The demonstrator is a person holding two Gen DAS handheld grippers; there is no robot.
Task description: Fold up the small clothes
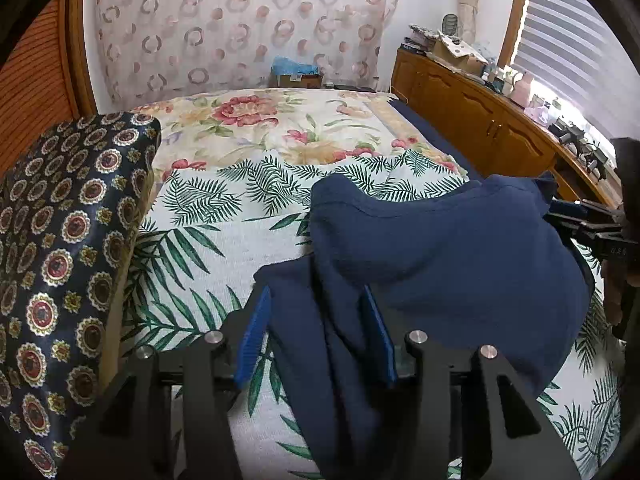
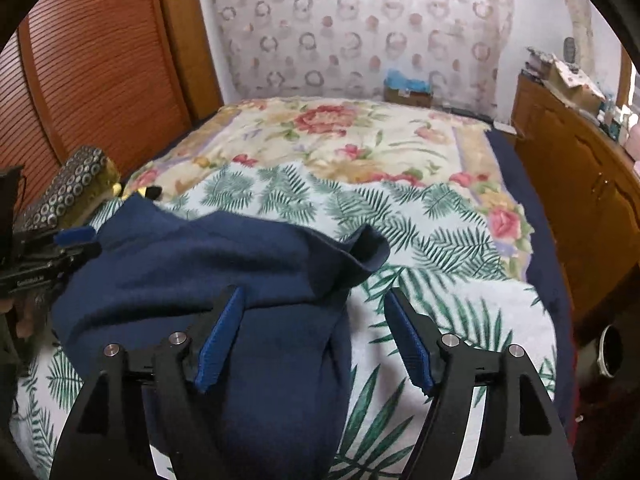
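A navy blue garment [image 1: 448, 256] lies crumpled on the fern-print sheet [image 1: 208, 240] of the bed; it also shows in the right wrist view [image 2: 208, 264]. My left gripper [image 1: 316, 304] is open, its blue pads [image 1: 256, 332] standing on either side of a bunched fold of the garment. My right gripper [image 2: 312, 308] is open wide, its left pad [image 2: 220, 340] over the cloth, its right pad [image 2: 408, 340] over the sheet. Each gripper shows at the edge of the other's view, the right one [image 1: 580, 220] and the left one [image 2: 68, 248].
A dark medallion-print pillow [image 1: 68, 264] stands at the left of the bed. A floral blanket [image 1: 280, 120] covers the far half. A wooden cabinet [image 1: 480, 120] with clutter runs along the right. A slatted wooden door [image 2: 100, 80] is on the left.
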